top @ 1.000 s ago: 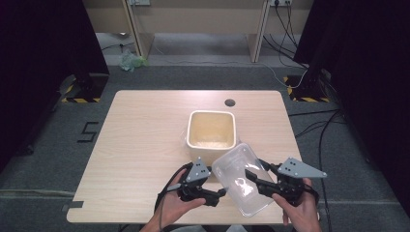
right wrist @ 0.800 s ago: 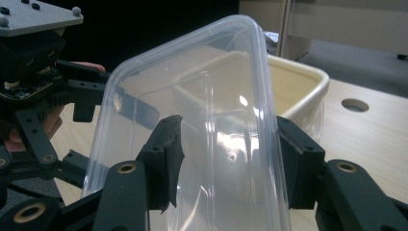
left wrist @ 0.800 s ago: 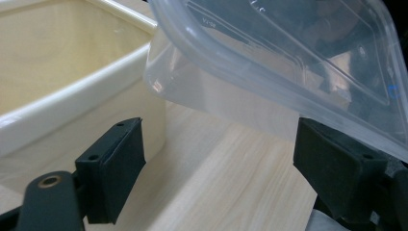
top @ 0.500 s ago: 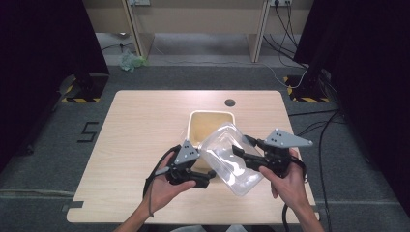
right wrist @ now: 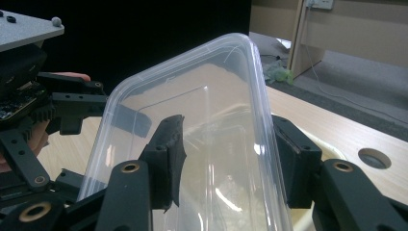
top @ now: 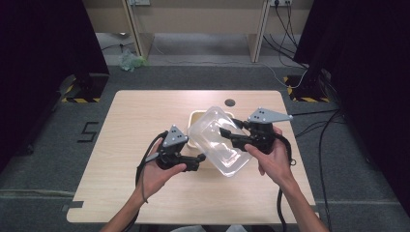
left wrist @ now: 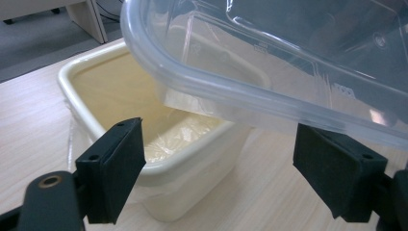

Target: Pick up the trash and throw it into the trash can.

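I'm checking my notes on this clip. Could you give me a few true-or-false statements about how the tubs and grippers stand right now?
1. The right gripper is shut on the clear tub. True.
2. The clear tub lies flat on the table. False: it is held tilted in the air.
3. The left gripper is open. True.
4. The cream tub is upside down. False: it stands upright, mouth up.
5. The cream tub sits on the table. True.

The table is overlooked from its near edge; the clear container is seen close from both gripper views.
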A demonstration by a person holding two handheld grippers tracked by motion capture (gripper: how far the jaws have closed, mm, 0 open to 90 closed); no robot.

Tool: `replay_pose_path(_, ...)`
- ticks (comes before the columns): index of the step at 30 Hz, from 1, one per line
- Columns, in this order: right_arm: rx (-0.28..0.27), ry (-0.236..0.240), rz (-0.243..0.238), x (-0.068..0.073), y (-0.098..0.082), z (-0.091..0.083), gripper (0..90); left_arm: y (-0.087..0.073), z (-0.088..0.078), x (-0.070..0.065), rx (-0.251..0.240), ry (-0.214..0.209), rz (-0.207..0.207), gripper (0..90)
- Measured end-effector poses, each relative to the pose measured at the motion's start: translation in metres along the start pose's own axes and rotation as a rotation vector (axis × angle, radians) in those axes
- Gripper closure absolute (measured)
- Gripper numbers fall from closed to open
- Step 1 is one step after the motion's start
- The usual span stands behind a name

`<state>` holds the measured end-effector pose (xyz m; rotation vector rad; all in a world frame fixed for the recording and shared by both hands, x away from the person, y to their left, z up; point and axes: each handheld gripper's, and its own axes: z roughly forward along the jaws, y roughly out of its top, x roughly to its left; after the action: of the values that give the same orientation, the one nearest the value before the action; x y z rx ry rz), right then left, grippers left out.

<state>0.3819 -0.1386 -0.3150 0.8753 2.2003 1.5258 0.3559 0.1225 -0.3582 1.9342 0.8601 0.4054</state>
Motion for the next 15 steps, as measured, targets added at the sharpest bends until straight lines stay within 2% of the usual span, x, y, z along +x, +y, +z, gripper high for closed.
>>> replay_pose_path(7, -0.007, 0.002, 0.004, -0.005, 0.015, 0.018, 50.0, 0.010, -0.003, 0.017, 0.004, 0.027, -0.017, 17.9)
replay_pose_path(15, -0.010, 0.000, 0.022, -0.011, 0.023, 0.037, 49.7, 0.016, -0.003, 0.038, 0.017, 0.058, -0.048, 18.0)
